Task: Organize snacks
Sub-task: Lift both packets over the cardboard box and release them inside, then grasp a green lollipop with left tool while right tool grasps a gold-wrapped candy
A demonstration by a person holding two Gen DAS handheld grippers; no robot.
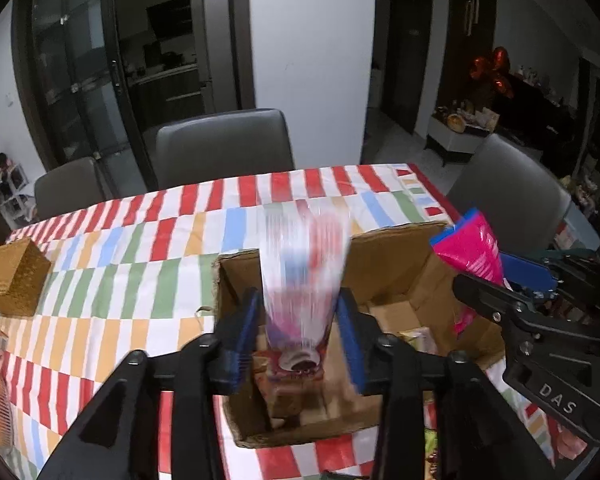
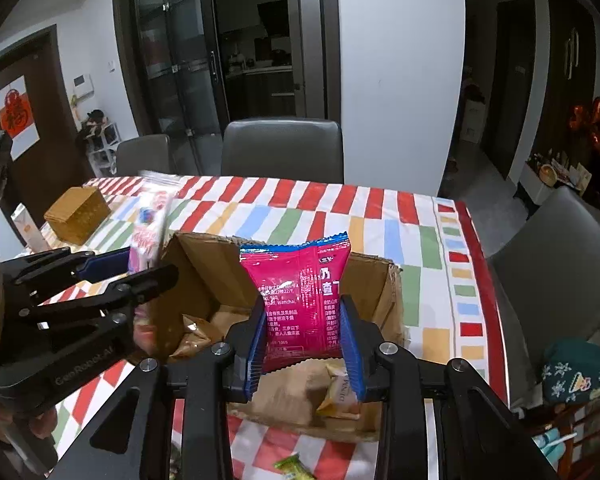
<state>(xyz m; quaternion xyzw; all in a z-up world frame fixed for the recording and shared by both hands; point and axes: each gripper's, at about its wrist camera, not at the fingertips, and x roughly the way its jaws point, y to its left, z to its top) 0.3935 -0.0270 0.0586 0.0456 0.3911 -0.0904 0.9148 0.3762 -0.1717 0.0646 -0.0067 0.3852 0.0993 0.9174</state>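
Observation:
A white and pink snack packet (image 1: 304, 264) stands between the blue pads of my left gripper (image 1: 298, 338), streaked with blur over the open cardboard box (image 1: 396, 236). The pads stand slightly off its sides, so this gripper is open. My right gripper (image 2: 305, 340) is shut on a pink snack packet (image 2: 300, 280) with a blue top edge, held upright above the same box (image 2: 212, 248). Each view shows the other gripper at its side: the right gripper (image 1: 482, 270) with the pink packet (image 1: 472, 248), and the left gripper (image 2: 148, 264) with the white packet (image 2: 152, 224).
Several wrapped snacks (image 2: 340, 392) lie inside the box. A brown woven box (image 2: 78, 214) sits on the striped tablecloth (image 2: 380, 216) to the left. A green wrapped sweet (image 2: 290, 466) lies near the front edge. Grey chairs (image 2: 282, 148) ring the table.

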